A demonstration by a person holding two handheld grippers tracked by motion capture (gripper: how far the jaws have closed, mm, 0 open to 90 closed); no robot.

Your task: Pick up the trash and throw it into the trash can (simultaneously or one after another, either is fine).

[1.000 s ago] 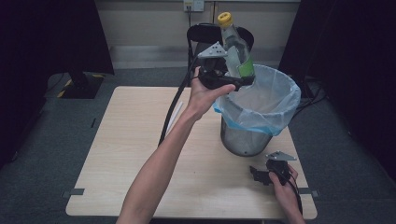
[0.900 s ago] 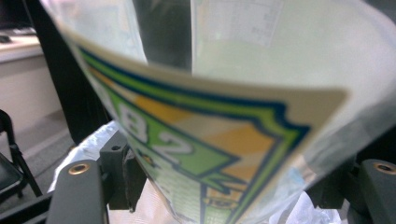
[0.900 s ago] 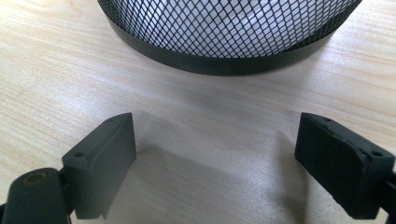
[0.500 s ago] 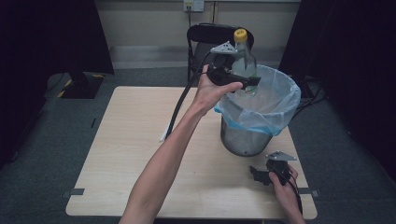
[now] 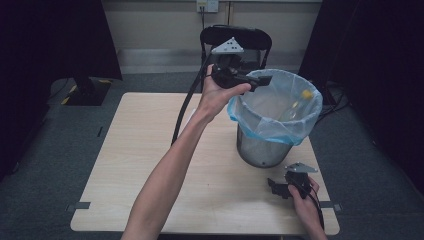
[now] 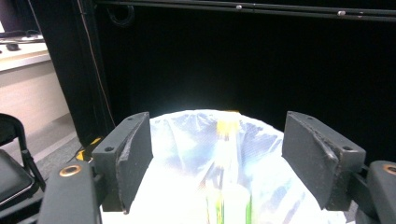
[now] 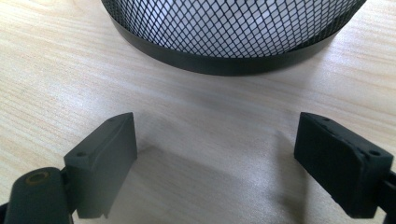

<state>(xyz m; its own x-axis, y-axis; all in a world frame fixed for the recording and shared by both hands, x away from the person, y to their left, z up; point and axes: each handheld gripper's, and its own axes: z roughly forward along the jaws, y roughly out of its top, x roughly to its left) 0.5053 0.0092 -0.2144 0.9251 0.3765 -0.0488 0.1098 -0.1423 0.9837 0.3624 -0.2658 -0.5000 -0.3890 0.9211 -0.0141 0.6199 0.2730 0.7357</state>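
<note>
A clear plastic bottle [image 5: 295, 105] with a yellow cap and green label lies inside the blue-lined mesh bin [image 5: 272, 150], leaning toward its far right wall. My left gripper [image 5: 261, 80] hovers open over the bin's left rim, nothing between its jaws. In the left gripper view the bottle [image 6: 227, 154] sits loose below the open gripper [image 6: 217, 140], against the bag liner [image 6: 177, 154]. My right gripper [image 5: 275, 186] rests open on the table's front right. The right gripper view has it [image 7: 215, 140] facing the bin's mesh base [image 7: 224, 28].
The light wooden table [image 5: 150, 150] carries the bin at its right side. A black chair [image 5: 235, 37] stands behind the table. A black cable [image 5: 182, 117] trails from the left gripper down to the tabletop. Dark curtains flank the room.
The left gripper held the bottle over the bin, then opened. The bottle dropped into the bag. The right gripper stayed put.
</note>
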